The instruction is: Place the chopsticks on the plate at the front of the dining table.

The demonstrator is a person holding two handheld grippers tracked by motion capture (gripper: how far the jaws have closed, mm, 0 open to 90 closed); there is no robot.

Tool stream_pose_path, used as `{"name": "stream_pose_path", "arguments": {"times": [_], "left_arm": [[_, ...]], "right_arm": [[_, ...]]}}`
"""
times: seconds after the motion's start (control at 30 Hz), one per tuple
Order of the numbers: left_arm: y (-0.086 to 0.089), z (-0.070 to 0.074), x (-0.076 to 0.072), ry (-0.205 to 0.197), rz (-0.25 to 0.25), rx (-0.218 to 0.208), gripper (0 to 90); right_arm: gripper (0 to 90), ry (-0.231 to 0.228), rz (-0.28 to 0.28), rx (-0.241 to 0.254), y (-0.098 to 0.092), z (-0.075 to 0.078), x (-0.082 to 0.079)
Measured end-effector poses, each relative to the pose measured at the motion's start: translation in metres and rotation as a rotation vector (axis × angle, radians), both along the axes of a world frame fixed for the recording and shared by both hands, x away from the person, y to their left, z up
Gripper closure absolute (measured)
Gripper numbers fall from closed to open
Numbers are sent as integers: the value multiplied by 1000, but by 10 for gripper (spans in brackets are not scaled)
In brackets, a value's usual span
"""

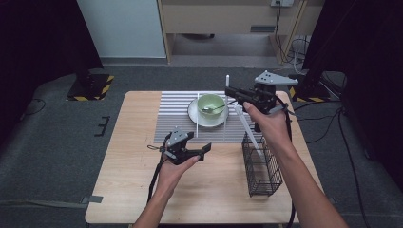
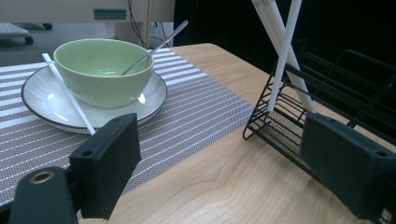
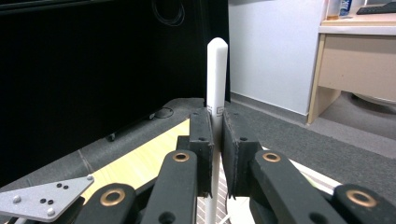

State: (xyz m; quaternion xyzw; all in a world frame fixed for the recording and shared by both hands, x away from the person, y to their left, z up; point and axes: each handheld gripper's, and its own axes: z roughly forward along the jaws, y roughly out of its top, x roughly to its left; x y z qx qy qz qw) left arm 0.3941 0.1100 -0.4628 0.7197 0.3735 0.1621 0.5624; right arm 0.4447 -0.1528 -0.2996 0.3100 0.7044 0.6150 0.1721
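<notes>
Firmly in right claw [image 3: 214, 144]: white chopstick [image 3: 216, 74].

Bare wood [image 1: 142, 166] left; wire basket [image 1: 261, 166] and bowl [image 1: 211, 103] obstructing right.

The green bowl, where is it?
In the high view the green bowl sits on a white plate on the striped mat, at the table's far middle.
</notes>
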Motion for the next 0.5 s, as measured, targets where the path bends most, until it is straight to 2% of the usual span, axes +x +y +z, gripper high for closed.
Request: {"name": "stream_pose_path", "arguments": {"times": [0.3, 0.5], "left_arm": [[-3, 2, 0, -11, -5, -14, 131], [-5, 3, 0, -3, -11, -33, 186]], "right_arm": [[834, 4, 20, 26, 8, 0, 0], [834, 7, 35, 40, 12, 1, -2]]}}
